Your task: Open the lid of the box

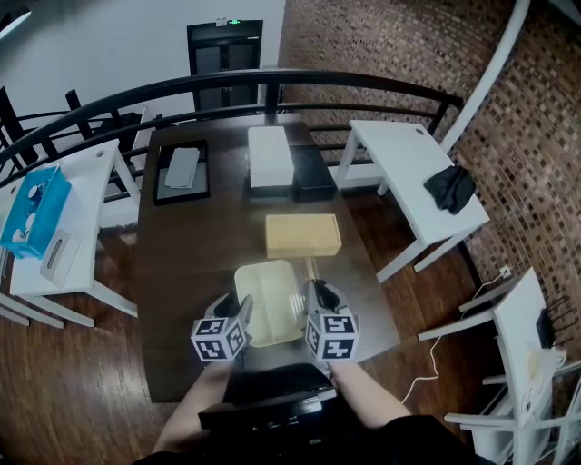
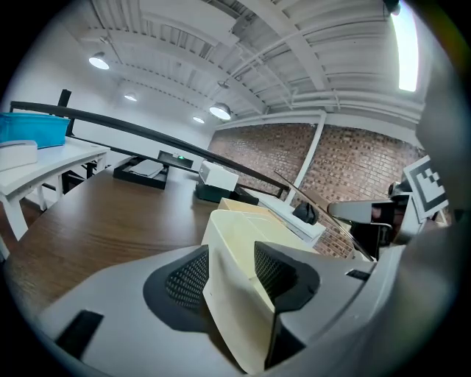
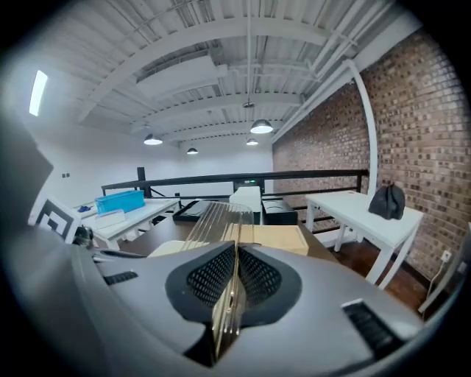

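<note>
The right gripper (image 1: 311, 292) is pinched tight on the thin clear lid (image 3: 218, 221) at 4 o'clock on the box (image 1: 268, 309). The left gripper (image 1: 243, 304) clamps the box's 8 o'clock corner. The box sits at 6 o'clock on the table (image 1: 182, 272), with a tan box (image 1: 303, 234) at its 12. The lid looks light, bendy and slick, so it is best lifted by its rim.

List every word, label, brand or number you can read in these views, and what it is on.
No text can be read.
Green lit sign above the dark door: too small to read.
Marker cubes: black-and-white square patterns, no words.
Cream box: no print visible.
</note>
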`<state>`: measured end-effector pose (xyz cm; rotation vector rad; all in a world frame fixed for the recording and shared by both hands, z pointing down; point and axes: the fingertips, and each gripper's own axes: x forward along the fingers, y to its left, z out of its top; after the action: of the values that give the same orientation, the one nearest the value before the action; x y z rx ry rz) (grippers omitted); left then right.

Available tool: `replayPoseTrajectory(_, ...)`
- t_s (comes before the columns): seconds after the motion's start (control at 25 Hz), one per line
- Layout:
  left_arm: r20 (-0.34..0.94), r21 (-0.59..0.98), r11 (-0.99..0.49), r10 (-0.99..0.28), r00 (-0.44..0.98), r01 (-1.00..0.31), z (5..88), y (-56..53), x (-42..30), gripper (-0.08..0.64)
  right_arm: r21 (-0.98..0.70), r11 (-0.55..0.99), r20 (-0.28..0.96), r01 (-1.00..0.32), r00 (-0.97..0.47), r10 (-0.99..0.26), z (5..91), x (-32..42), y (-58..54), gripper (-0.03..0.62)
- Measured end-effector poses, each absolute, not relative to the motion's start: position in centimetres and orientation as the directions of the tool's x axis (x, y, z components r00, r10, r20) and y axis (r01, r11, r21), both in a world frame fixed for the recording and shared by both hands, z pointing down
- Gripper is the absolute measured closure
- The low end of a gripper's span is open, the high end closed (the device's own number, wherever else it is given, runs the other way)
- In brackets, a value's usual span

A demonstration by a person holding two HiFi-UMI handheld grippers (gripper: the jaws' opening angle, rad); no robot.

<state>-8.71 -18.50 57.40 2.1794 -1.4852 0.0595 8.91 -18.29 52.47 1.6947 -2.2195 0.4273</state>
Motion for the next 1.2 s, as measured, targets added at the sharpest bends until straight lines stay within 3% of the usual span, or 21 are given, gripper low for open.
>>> replayPoseTrajectory(0.28, 0.324, 0.362, -0.254, -0.868, 0.376, -0.897, 57.4, -18.3, -9.0, 0.383, 0.055, 0.150, 0.542, -0.987, -0.096, -0.835, 60.9, 18.5, -20.0, 0.574)
replayPoseTrajectory(0.52, 0.300, 0.364, -0.231, -0.888, 0.348, -0.902, 56.4, -17.9, -9.6, 0.380, 0.086, 0.136, 0.652, -0.987, -0.048, -0.756, 68.7, 21.3, -19.5, 0.574)
replayPoseTrajectory(0.96, 0.291, 0.389, -0.187, -0.904, 0.314, -0.902, 56.3, -16.5, -10.6, 0.380, 0.078, 0.151, 0.658, -0.985, -0.063, -0.751, 71.7, 20.8, -19.3, 0.570)
replayPoseTrajectory(1.04, 0.294, 0.394, -0.185, -0.903, 0.313, -0.901, 56.4, -16.5, -10.6, 0.380, 0.055, 0.144, 0.653, -0.988, -0.074, -0.754, 71.9, 20.9, -19.2, 0.526)
replayPoseTrajectory(1.2, 0.275, 0.414, -0.184, -0.908, 0.316, -0.891, 56.3, -16.7, -10.9, 0.380, 0.000, 0.130, 0.607, -0.992, -0.103, -0.788, 69.3, 20.9, -19.2, 0.526)
